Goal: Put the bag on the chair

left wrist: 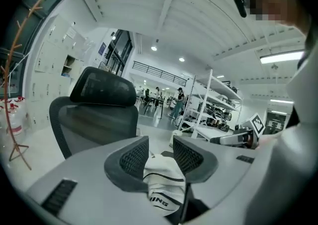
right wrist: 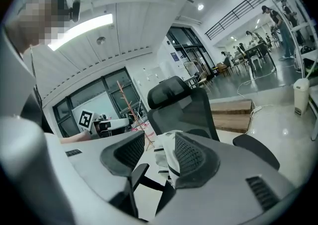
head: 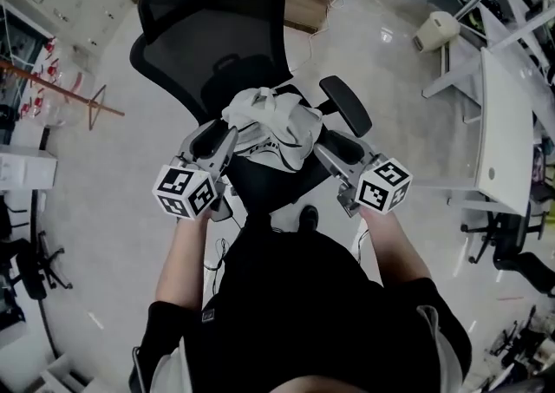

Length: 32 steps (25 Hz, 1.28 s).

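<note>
Bag [head: 273, 127], white, hangs low over the seat [head: 277, 181] of the chair [head: 208, 27], between its armrests [head: 345, 105], pinched by the left gripper [left wrist: 160, 144]. The right gripper [right wrist: 158, 142] stands open, one pad [right wrist: 191, 154] brushing it. Best settle it mid-seat before the left lets go.

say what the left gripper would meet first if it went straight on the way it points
The white bag, which already sits between the left gripper's jaws and seems to touch both pads. What lies beyond it is unclear.
</note>
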Motion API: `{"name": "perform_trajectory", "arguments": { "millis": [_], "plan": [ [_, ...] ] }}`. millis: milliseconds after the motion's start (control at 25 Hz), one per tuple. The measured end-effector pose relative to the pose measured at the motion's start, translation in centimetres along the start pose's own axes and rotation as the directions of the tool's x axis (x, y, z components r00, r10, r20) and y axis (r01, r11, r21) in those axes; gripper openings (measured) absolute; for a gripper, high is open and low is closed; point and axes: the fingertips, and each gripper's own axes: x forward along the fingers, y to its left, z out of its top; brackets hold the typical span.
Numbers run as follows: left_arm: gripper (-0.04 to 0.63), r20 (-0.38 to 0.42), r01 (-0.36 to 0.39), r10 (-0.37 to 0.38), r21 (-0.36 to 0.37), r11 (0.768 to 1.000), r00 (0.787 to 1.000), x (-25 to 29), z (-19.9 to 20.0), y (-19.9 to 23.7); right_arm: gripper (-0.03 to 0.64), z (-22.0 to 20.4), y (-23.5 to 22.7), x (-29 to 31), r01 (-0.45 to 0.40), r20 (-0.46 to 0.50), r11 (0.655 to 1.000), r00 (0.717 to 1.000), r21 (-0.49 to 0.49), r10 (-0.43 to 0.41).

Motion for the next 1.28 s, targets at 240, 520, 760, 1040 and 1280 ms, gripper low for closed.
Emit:
{"name": "perform_trajectory", "arguments": {
  "millis": [240, 520, 760, 1040, 1280],
  "plan": [
    [0.126, 0.067, -0.084, 0.081, 0.057, 0.995, 0.994, -3.3, 0.3, -8.1, 0.196, -1.0, -0.3, -6.6, -0.064, 0.028, 0.998, 0.998, -0.007, 0.064],
    [0.101, 0.087, -0.153, 0.146, 0.081, 0.985, 0.985, -7.5, -0.6, -14.7, 0.171, -1.5, 2.0, -10.9, -0.145, 0.024, 0.989, 0.989, -0.037, 0.146],
    [0.083, 0.082, -0.18, 0.171, 0.12, 0.976, 0.982, -10.8, -0.7, -16.4, 0.109, 0.0, 6.3, -11.7, -0.174, 0.079, 0.976, 0.979, -0.134, 0.186],
    [0.067, 0.096, -0.18, 0.168, 0.141, 0.973, 0.981, -15.2, 0.9, -15.1, 0.083, 1.6, 13.0, -10.5, -0.182, 0.077, 0.96, 0.976, -0.211, 0.202],
    [0.061, 0.115, -0.117, 0.104, 0.115, 0.986, 0.988, -18.8, 1.8, -12.4, 0.051, 1.0, 20.1, -7.6, -0.189, 0.056, 0.945, 0.976, -0.266, 0.211]
  ]
}}
